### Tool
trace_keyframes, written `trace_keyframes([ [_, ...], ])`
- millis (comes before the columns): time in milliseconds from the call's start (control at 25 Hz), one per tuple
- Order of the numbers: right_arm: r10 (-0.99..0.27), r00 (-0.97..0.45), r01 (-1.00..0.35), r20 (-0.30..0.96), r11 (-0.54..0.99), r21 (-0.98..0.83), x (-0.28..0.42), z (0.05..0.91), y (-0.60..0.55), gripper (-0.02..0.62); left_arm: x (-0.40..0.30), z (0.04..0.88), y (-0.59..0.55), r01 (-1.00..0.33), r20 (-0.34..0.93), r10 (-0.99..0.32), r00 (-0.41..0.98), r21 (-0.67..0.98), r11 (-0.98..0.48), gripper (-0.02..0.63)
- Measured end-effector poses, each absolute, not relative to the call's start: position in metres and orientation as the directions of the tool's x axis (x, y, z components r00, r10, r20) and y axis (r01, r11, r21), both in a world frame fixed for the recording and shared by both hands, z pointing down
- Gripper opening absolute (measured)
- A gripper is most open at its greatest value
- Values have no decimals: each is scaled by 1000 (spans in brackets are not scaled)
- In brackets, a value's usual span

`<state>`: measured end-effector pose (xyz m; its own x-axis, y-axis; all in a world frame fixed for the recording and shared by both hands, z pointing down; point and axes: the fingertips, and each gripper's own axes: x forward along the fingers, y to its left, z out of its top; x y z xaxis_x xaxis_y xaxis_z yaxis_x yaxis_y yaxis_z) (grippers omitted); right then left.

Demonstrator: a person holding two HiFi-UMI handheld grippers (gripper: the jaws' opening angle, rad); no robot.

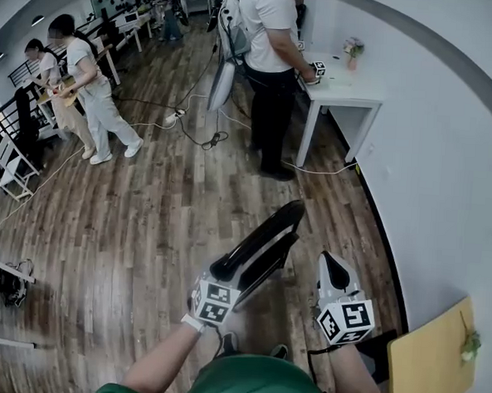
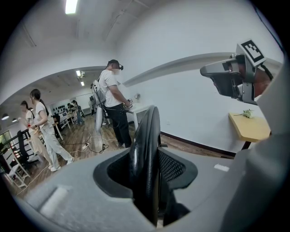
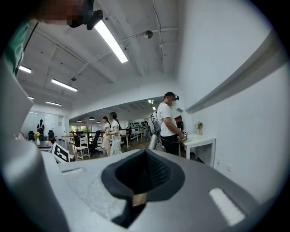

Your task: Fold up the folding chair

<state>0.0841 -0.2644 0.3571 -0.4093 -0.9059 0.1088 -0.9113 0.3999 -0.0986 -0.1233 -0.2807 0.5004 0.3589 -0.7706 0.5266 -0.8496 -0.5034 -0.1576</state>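
Note:
The black folding chair [image 1: 264, 242] is folded flat and stands on edge over the wooden floor, in front of me. My left gripper [image 1: 235, 272] is shut on its near rim. In the left gripper view the chair's rounded black edge [image 2: 146, 149] runs upright between the jaws of the left gripper [image 2: 148, 190], pressed by both pads. My right gripper [image 1: 331, 261] hovers just right of the chair, apart from it. In the right gripper view the right gripper [image 3: 141, 181] is shut with nothing between its jaws. It also shows in the left gripper view as the right gripper [image 2: 229, 81], upper right.
A person in a white shirt [image 1: 271, 60] stands at a white table [image 1: 352, 94] against the right wall. Cables [image 1: 188, 126] trail over the floor. Two more people [image 1: 86, 86] stand far left. A yellow tabletop [image 1: 431, 361] sits at my lower right.

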Motion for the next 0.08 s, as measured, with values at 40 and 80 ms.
trace_keyframes([
  [40,-906,-408,-912,109,399,-98,85,357,-265,3,-123,500,-281,-850,527,-771,358,-158,-503,173],
  [80,-907,-407,-912,108,398,-97,85,356,-265,3,-124,500,-281,-850,527,-771,358,-158,-503,173],
])
